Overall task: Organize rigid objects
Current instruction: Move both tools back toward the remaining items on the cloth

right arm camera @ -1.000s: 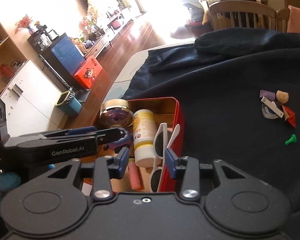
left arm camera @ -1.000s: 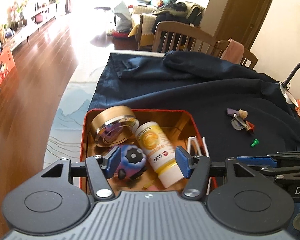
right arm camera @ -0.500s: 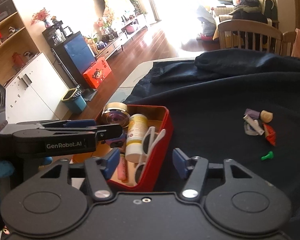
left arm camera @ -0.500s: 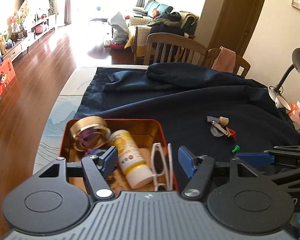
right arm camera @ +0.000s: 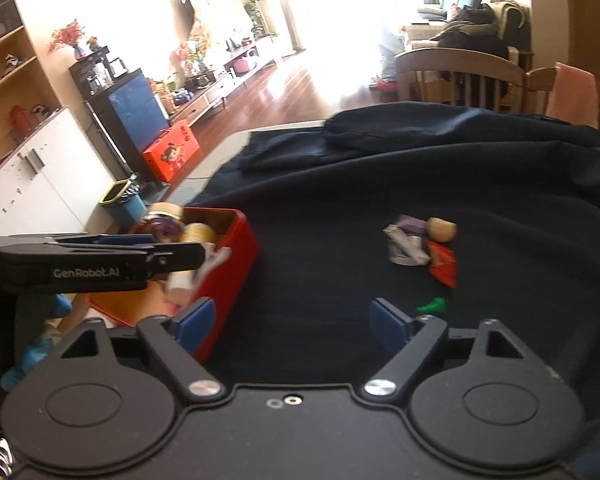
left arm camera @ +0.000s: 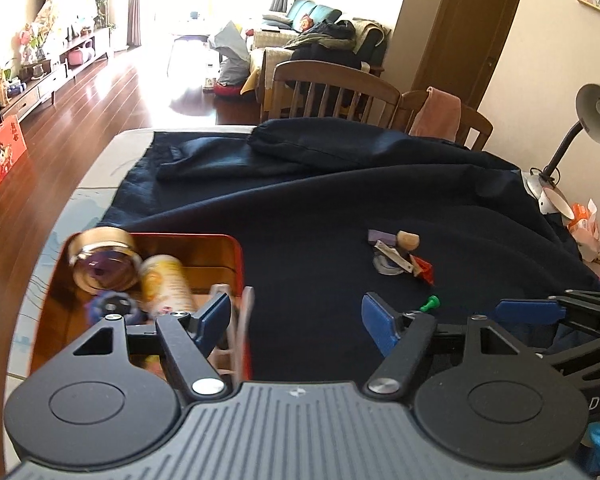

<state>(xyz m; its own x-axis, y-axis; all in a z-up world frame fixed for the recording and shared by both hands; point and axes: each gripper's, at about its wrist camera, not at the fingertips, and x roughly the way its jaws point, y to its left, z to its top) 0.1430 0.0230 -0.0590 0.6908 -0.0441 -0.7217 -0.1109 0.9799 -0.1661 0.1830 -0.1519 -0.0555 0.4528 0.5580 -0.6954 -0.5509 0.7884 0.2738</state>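
Right gripper (right arm camera: 290, 318) jaws wide apart, empty; green pin (right arm camera: 432, 305) sits just past its right finger, lower-right of frame. Small-item pile (right arm camera: 418, 246) beyond it, red tin (right arm camera: 236, 248) to left. Left gripper (left arm camera: 296, 318) also spread, farther off.

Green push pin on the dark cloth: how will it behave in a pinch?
The small green plastic push pin looks light and stiff. Lying on its side on the dark cloth, it probably rolls or skitters if nudged. Tiny against the open right gripper, so it may slip.

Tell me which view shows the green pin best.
The left wrist view: the green pin lies sharp and whole on the dark cloth. In the right wrist view it is motion-blurred and sits just beside the hand-held gripper's finger.
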